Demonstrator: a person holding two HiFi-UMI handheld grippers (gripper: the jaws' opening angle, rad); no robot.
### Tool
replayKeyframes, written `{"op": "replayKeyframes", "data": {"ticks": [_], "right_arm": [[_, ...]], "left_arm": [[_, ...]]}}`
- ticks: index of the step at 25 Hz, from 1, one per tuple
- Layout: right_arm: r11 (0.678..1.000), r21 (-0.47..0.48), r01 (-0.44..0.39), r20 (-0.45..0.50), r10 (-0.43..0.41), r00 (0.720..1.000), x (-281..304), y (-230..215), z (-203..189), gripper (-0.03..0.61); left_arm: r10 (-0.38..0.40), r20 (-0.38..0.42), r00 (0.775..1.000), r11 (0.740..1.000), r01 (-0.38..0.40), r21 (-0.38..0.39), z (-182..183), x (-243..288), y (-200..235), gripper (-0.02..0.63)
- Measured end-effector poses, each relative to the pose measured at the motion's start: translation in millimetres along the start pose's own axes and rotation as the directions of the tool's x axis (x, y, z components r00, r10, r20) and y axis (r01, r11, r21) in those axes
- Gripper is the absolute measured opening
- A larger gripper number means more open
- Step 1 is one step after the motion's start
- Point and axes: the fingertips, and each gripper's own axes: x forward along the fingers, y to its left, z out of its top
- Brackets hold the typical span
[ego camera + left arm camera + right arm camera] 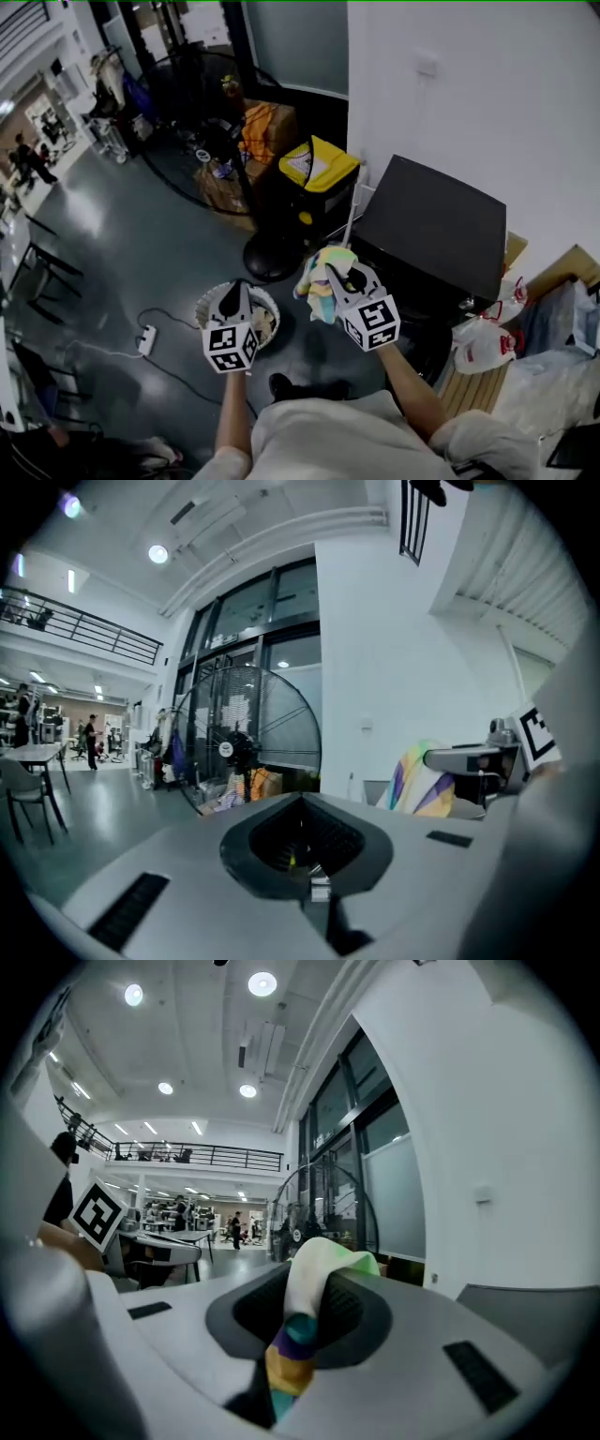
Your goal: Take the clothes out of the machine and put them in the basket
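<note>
beside the machine (433, 225), right tool (344, 275) pinching colourful cloth (315, 281), left tool (234, 292) closed, empty

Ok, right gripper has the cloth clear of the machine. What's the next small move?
Probably carry the right gripper left and down until the multicoloured cloth hangs over the basket; only then open. The cloth is clamped in its jaws beside the basket, over floor, not above it.
</note>
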Motion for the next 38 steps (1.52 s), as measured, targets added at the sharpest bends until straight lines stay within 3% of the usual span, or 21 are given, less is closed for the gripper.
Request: {"op": "replayKeyframes", "data": {"ticks": [5, 16, 27, 35, 38], "right_arm": [[0.986, 0.008, -0.169, -0.01, 0.169, 0.986, 66.9, 80.4, -0.1, 0.072], [0.903, 0.018, -0.43, -0.083, 0.43, 0.899, 192.0, 246.2, -27.3, 0.075], [0.892, 0.091, -0.444, -0.288, 0.45, 0.845, 277.7, 317.5, -135.3, 0.075], [0.895, 0.1, -0.435, -0.473, 0.427, 0.771, 317.4, 337.0, -245.6, 0.075], [0.901, 0.099, -0.422, -0.553, 0.402, 0.73, 331.4, 337.7, -288.2, 0.075]], "left_arm": [[0.164, -0.013, 0.986, 0.986, -0.164, -0.03, -12.6, -45.7, 86.6, 0.018], [0.407, -0.066, 0.911, 0.904, -0.412, -0.114, -46.7, -131.5, 250.3, 0.018], [0.471, -0.19, 0.861, 0.85, -0.501, -0.163, -107.7, -165.8, 338.0, 0.018], [0.413, -0.256, 0.874, 0.859, -0.467, -0.208, -158.8, -134.3, 359.0, 0.018], [0.394, -0.267, 0.879, 0.861, -0.455, -0.227, -168.7, -122.4, 363.0, 0.018]]}}
